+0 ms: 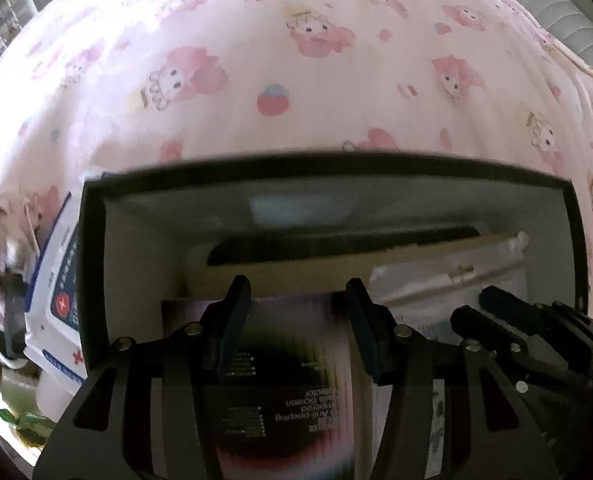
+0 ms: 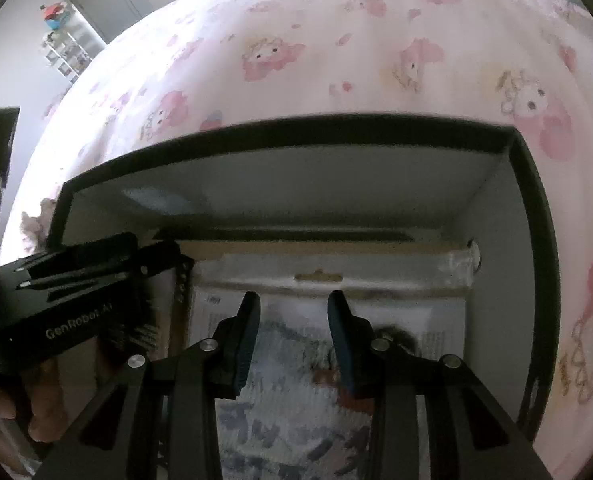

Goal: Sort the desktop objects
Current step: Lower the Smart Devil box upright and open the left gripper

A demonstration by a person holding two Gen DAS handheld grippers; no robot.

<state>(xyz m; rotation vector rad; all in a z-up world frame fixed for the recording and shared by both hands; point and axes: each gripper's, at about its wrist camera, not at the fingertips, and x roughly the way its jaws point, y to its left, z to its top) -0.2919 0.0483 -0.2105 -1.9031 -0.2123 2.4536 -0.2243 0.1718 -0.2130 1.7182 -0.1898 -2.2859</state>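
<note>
Tongs of both hands hang over the black-rimmed box, left tongs wide above a dark screen-protector pack, right tongs narrower above a clear-bagged printed packet, neither gripping.

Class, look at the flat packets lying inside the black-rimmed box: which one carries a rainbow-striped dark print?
The screen-protector packet under the left gripper. Its dark face fades into rainbow stripes, while the clear plastic sleeve beside it, under the right gripper, shows pale printed paper.
</note>
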